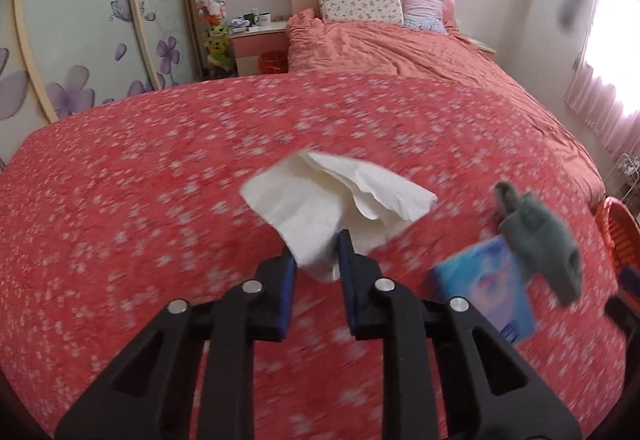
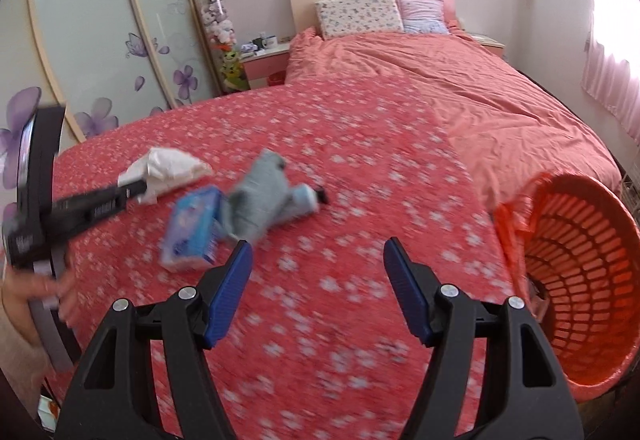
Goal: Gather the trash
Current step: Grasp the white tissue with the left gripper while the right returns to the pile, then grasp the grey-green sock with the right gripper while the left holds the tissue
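Left gripper [image 1: 316, 244] jaws pinch a crumpled white tissue [image 1: 336, 196] above the floral bed cover [image 1: 140, 200]. Right gripper [image 2: 318, 260] jaws spread, empty; orange basket [image 2: 580, 280] at right edge.

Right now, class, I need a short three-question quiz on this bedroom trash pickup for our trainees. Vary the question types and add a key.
1. True or false: the left claw is shut on the tissue.
2. Which lies on its side at the bed's right edge? A) basket B) mug C) pillow
3. Fill in: the right claw is ____, with nothing between its fingers.

Key: 1 true; 2 A; 3 open.
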Demonstrator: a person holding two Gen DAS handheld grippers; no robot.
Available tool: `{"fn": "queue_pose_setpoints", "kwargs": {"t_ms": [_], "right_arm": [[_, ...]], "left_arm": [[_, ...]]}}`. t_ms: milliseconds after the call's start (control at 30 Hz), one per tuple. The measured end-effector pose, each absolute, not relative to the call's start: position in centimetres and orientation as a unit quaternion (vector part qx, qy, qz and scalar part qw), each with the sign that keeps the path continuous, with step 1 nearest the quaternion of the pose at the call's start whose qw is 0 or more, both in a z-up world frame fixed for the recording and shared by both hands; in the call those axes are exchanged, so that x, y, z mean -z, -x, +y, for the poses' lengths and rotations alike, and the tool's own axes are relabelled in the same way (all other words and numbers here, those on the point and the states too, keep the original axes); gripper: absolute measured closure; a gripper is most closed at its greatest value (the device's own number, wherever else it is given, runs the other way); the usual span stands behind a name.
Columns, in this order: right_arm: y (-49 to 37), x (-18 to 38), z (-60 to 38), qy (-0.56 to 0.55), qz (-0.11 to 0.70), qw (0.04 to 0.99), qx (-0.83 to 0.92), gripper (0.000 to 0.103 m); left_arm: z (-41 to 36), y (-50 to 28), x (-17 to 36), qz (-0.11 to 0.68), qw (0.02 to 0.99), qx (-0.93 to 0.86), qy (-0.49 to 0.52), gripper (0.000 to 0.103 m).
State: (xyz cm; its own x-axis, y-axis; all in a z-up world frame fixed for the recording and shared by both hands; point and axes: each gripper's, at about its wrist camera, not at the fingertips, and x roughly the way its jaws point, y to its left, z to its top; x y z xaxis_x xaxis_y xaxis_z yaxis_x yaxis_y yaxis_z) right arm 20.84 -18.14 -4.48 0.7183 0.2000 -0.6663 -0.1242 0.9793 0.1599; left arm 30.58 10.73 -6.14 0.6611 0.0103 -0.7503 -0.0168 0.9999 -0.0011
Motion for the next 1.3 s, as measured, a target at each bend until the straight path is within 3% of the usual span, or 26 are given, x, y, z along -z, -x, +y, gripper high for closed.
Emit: {"fn": "queue_pose_setpoints", "kwargs": {"t_ms": [233,333,367,400,433,467,567,667,1133,1300], "right_arm": [[-24.0,4.2,-15.4,-0.06,0.366,0.924,-0.092,0.037],[-25.4,5.2,-14.7,-0.054,0.385,0.917,-0.084,0.047],[-25.8,5.7,-14.6,-0.054,0.394,0.914,-0.082,0.056],[-25.8,6.1,-14.7,-0.057,0.402,0.91,-0.084,0.071],[-25.7,6.3,-14.8,-0.061,0.407,0.907,-0.086,0.078],[-25.6,6.5,-14.9,-0.066,0.41,0.906,-0.087,0.085],[-24.3,6.5,-15.5,-0.069,0.4,0.91,-0.084,0.09],[-23.0,6.1,-16.3,-0.069,0.385,0.917,-0.076,0.091],[-21.4,6.9,-20.1,-0.077,0.392,0.916,-0.027,0.091],[-20.9,7.4,-20.2,-0.079,0.398,0.914,-0.031,0.091]], "left_arm": [[13.3,-28.6,6.3,0.416,0.909,-0.013,0.013,0.083],[13.7,-27.9,6.3,0.415,0.91,-0.011,0.015,0.075],[13.6,-27.8,6.2,0.414,0.91,-0.011,0.016,0.07],[13.5,-27.8,6.1,0.412,0.911,-0.011,0.017,0.061],[13.5,-27.7,6.0,0.409,0.912,-0.01,0.02,0.056],[13.5,-27.6,5.7,0.403,0.915,-0.01,0.023,0.045],[13.7,-27.3,4.9,0.378,0.925,-0.022,0.032,0.016],[13.6,-27.9,4.1,0.359,0.931,-0.043,0.042,0.005],[11.4,-36.3,6.7,0.424,0.904,-0.048,-0.012,0.004],[11.1,-35.3,7.4,0.43,0.903,-0.001,-0.01,0.025]]}}
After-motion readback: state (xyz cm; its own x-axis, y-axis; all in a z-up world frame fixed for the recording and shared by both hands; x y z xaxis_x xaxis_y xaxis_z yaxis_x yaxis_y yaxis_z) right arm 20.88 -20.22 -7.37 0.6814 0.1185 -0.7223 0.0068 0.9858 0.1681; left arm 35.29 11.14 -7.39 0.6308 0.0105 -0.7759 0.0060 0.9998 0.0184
